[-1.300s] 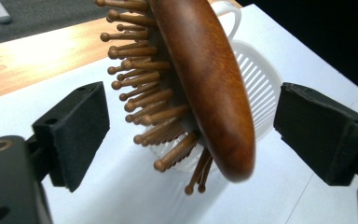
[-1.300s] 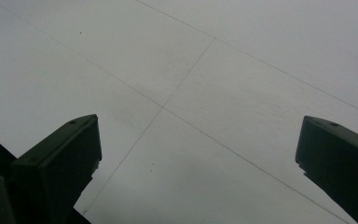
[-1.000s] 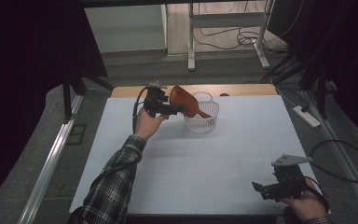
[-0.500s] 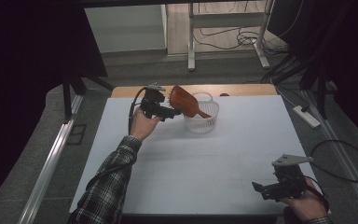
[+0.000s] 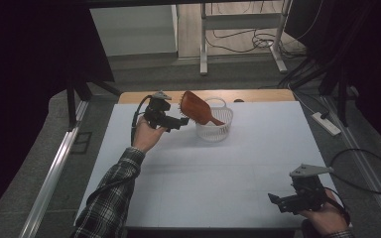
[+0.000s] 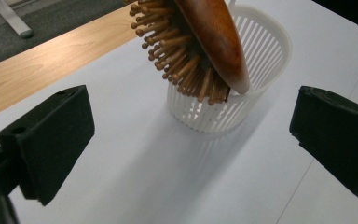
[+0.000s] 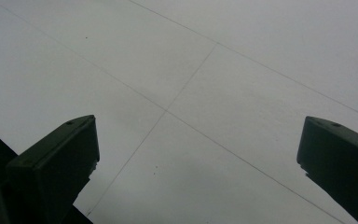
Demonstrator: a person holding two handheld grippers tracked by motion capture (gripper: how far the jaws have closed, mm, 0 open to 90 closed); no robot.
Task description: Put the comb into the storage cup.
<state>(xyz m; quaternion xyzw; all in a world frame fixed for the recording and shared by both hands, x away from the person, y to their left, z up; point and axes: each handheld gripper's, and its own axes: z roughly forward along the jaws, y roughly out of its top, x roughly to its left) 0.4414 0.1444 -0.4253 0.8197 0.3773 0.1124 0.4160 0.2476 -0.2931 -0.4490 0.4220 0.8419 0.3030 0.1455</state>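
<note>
A: From the high view, where are things?
B: My left gripper (image 5: pixel 182 120) sits far left on the white table (image 5: pixel 228 178), just beside the wooden hairbrush (image 5: pixel 197 107); the brush leans in the white slatted basket (image 5: pixel 215 124), head up and to the left; my right gripper (image 5: pixel 277 201) rests at the near right corner, well apart.
A: And the left gripper view?
B: My jaws have just been opening and stand wide with nothing between them; the hairbrush's bristles (image 6: pixel 182 60) hang over the basket's (image 6: pixel 261 70) rim.
A: The right gripper view?
B: Jaws wide, holding nothing, over bare table (image 7: pixel 205 70).
</note>
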